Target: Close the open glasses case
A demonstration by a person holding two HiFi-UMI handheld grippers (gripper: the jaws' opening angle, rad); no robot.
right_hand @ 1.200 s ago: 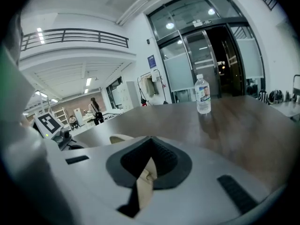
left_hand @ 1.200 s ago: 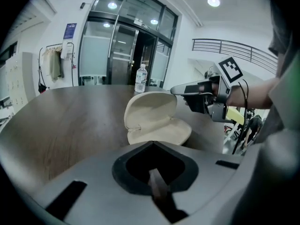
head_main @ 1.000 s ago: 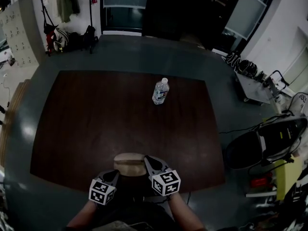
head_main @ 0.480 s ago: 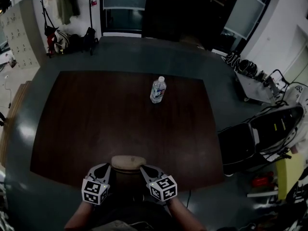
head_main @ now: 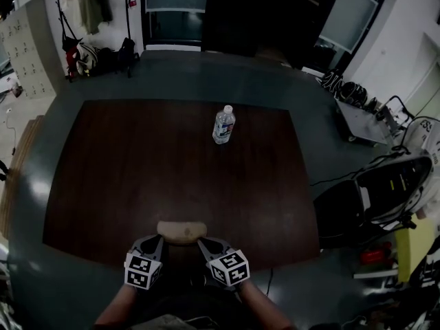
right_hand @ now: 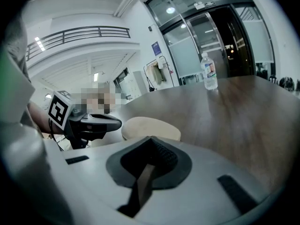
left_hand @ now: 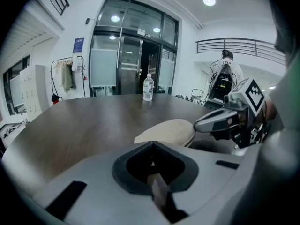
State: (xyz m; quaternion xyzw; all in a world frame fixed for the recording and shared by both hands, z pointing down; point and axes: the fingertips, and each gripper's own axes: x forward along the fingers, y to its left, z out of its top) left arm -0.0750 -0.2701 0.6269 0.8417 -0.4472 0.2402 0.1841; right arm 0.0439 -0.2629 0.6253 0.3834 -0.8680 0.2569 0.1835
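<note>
A beige glasses case (head_main: 181, 231) lies at the near edge of the dark table (head_main: 137, 163). Its lid is down, with only a thin seam along the side in the left gripper view, where the case (left_hand: 166, 131) sits just past my jaws. My left gripper (head_main: 151, 241) is at the case's near left corner and my right gripper (head_main: 204, 243) at its near right corner. Both are shut with nothing between the jaws. I cannot tell whether either touches the case. The right gripper view has the case (right_hand: 150, 127) ahead and the left gripper (right_hand: 117, 123) beside it.
A clear water bottle (head_main: 223, 124) stands upright at the table's far middle, well away from the case. Around the table is grey floor, with a coat rack (head_main: 127, 19) at the back left and a scooter (head_main: 378, 198) with cables at the right.
The case looks flatter than a second ago, its lid lowered. Both grippers have drawn back a little toward the person, from the case's sides to its near corners.
</note>
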